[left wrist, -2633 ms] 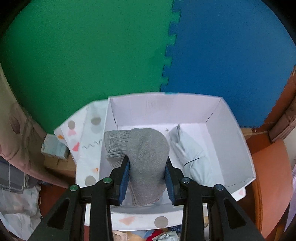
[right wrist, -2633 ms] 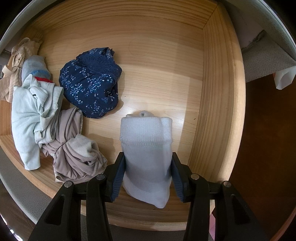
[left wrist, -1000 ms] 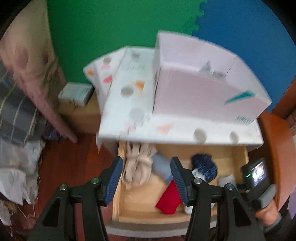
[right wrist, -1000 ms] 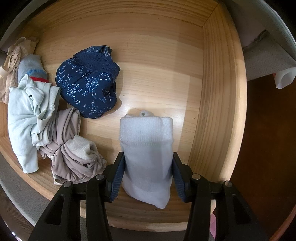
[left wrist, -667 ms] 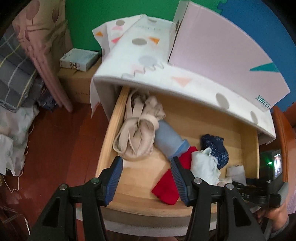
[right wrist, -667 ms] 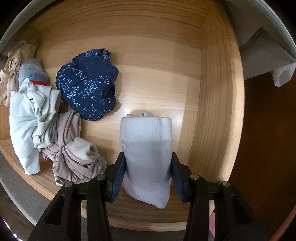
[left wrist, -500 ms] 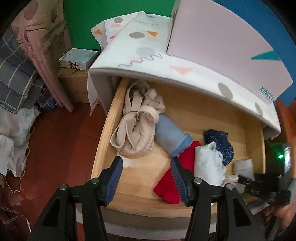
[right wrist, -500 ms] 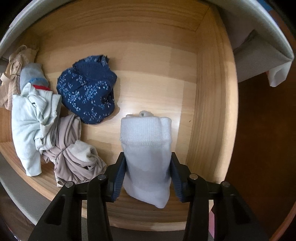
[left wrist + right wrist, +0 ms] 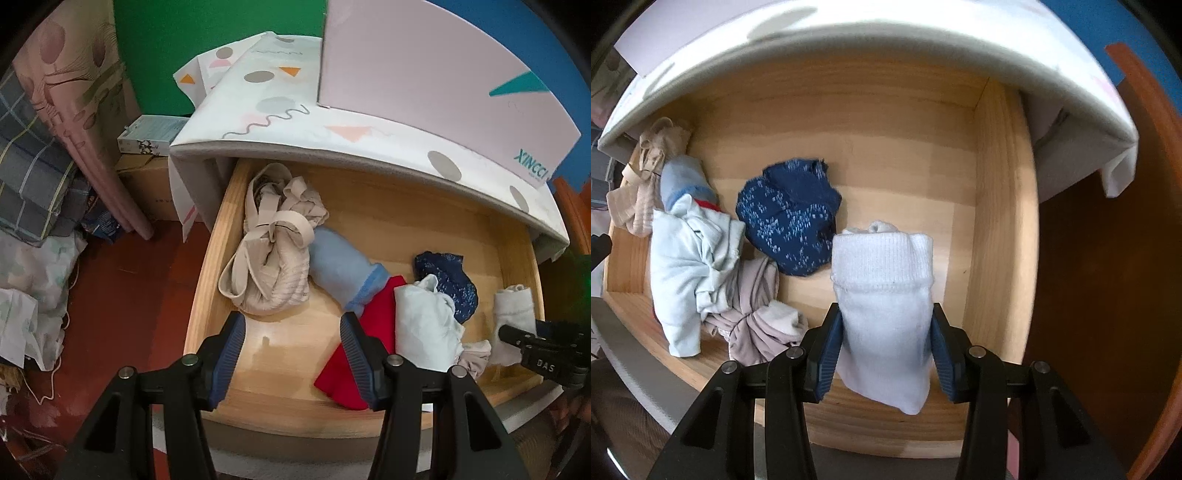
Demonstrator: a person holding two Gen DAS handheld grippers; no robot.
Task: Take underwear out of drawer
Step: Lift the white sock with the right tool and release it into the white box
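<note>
Over the open wooden drawer point(image 9: 399, 225): left gripper point(image 9: 293, 356) hung with jaws apart, nothing between the pads, bare drawer floor showing in the gap. Just beyond the left pad, beige strappy bundle point(image 9: 273, 258) against the drawer's left wall; light blue roll point(image 9: 343, 266) touching it on the right. Red garment point(image 9: 364, 332) partly behind the right pad, running under the blue roll's cuff. Pale blue-white crumpled piece point(image 9: 428, 321) lying on the red one, dark blue patterned underwear point(image 9: 448, 277) touching it behind. At the drawer's right end, right gripper point(image 9: 886, 347) clamped on a white folded sock-like bundle point(image 9: 882, 295), both blue pads pressed into its sides, ribbed cuff pointing away from the camera; probably clear of the drawer floor, though blur in the right wrist view made that hard to confirm. Same bundle point(image 9: 513, 314) seen from the left wrist view near the right wall. Mauve-grey twisted garment point(image 9: 757, 314) near the front rail, beside the pale blue-white piece point(image 9: 690, 266). Above the drawer, patterned white tabletop cover point(image 9: 295, 122) with a white cardboard box point(image 9: 424, 62) standing on it.
</note>
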